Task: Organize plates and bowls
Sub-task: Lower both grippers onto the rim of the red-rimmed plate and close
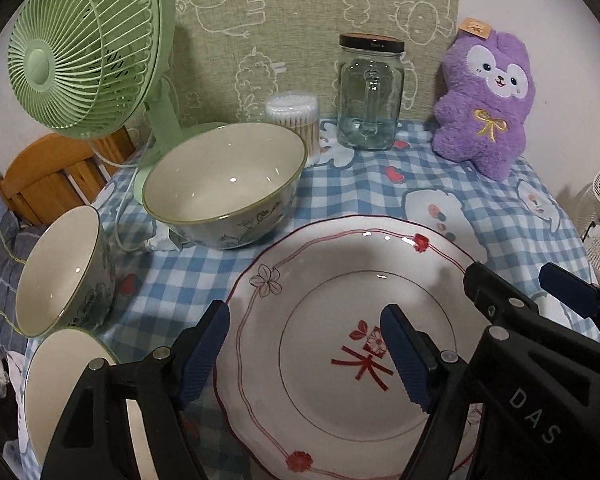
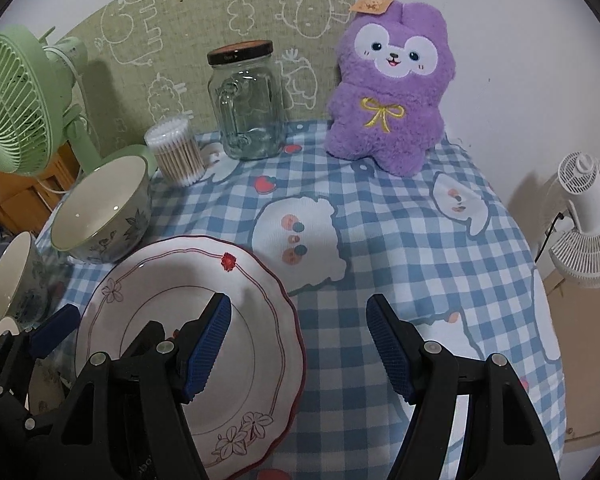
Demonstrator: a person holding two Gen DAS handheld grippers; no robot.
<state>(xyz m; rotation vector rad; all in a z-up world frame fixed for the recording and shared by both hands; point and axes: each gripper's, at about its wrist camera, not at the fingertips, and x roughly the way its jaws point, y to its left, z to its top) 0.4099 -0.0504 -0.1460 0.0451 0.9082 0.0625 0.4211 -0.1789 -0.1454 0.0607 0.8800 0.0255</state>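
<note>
1 plate (image 1: 332, 360), 3 bowls (image 1: 224, 184), both tongs open.

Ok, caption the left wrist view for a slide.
Open left gripper above the red-trimmed plate, bowls to its left.

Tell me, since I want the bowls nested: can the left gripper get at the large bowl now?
Probably yes: the left gripper is open over the plate, and nothing stands between it and the large bowl beyond.

A lived-in home room: a surface under a blue checked cloth (image 2: 380, 240) holds a purple plush toy (image 2: 392, 92), green fan (image 1: 80, 52), glass jar (image 2: 248, 104), cotton swabs (image 2: 178, 152) and bowls (image 1: 224, 184); cartoon fabric (image 1: 300, 20) covers the wall.
</note>
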